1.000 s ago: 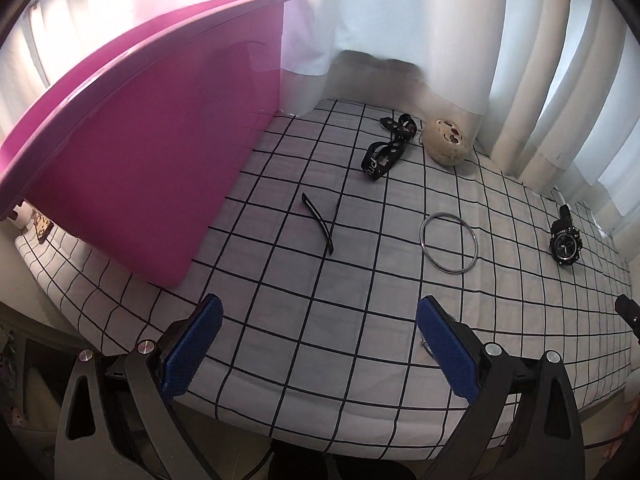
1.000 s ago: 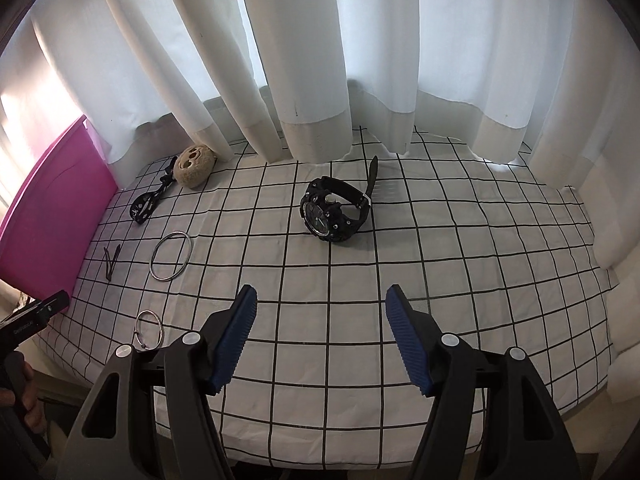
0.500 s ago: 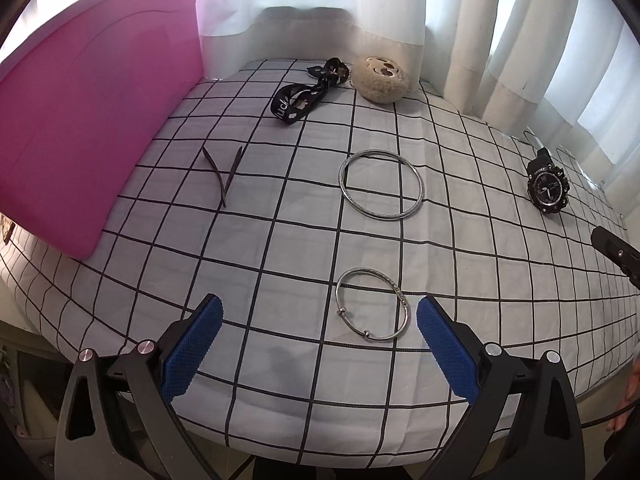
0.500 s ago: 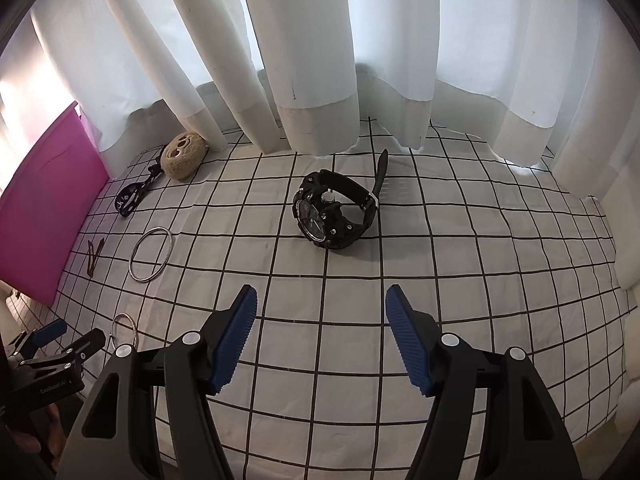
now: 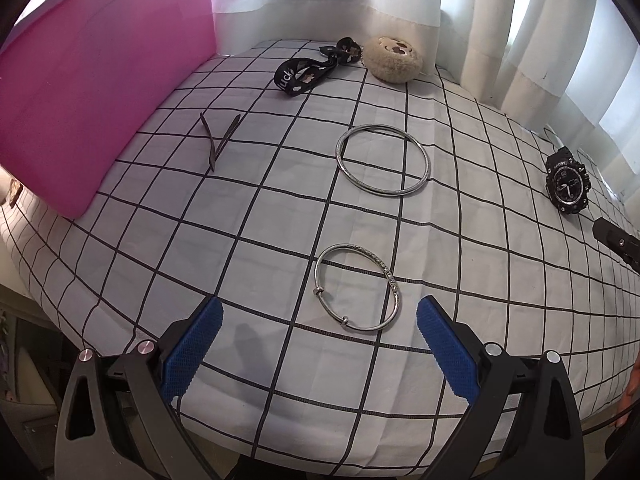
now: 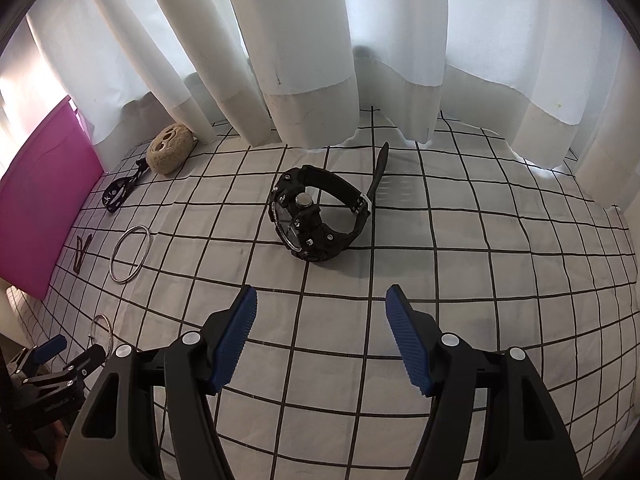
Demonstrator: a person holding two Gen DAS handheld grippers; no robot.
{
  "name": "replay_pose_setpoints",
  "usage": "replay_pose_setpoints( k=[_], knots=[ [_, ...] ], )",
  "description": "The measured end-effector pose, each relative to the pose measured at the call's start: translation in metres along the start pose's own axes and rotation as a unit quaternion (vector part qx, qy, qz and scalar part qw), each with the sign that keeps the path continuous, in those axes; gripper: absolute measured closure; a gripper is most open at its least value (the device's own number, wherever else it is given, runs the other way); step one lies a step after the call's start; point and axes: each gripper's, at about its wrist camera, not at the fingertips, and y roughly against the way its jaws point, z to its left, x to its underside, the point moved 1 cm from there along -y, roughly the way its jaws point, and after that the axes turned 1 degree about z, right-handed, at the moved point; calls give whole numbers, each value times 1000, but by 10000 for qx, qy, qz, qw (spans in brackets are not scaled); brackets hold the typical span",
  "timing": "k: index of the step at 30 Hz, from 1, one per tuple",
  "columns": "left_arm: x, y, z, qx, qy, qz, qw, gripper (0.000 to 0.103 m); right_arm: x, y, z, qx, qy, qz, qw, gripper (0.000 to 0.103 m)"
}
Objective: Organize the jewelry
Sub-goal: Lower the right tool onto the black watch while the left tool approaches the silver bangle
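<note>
Both tools lowered nearer, left tool (image 5: 318, 322) wide over small bangle (image 5: 357, 287), right tool (image 6: 321, 318) wide before watch (image 6: 320, 216), both empty

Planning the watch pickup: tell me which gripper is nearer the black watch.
Right. The right gripper points at the black watch, which lies just beyond its open fingertips. The left gripper hangs over the small silver bangle, with the watch far off to its right.
</note>
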Motion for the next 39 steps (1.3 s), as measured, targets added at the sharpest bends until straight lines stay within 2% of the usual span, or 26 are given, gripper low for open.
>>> replay_pose_setpoints(
  k=[12,24,39],
  knots=[
    [2,-13,-5,-273,189,-64,9994,6,-5,-10,-1,-126,147,-47,9998,39],
    [2,-15,-4,-336,424,-284,9981,6,-13,-22,-3,-119,237,-31,9996,39],
    [3,-13,-4,-373,498,-341,9975,6,-30,-53,-3,-56,413,125,9991,39]
  ],
)
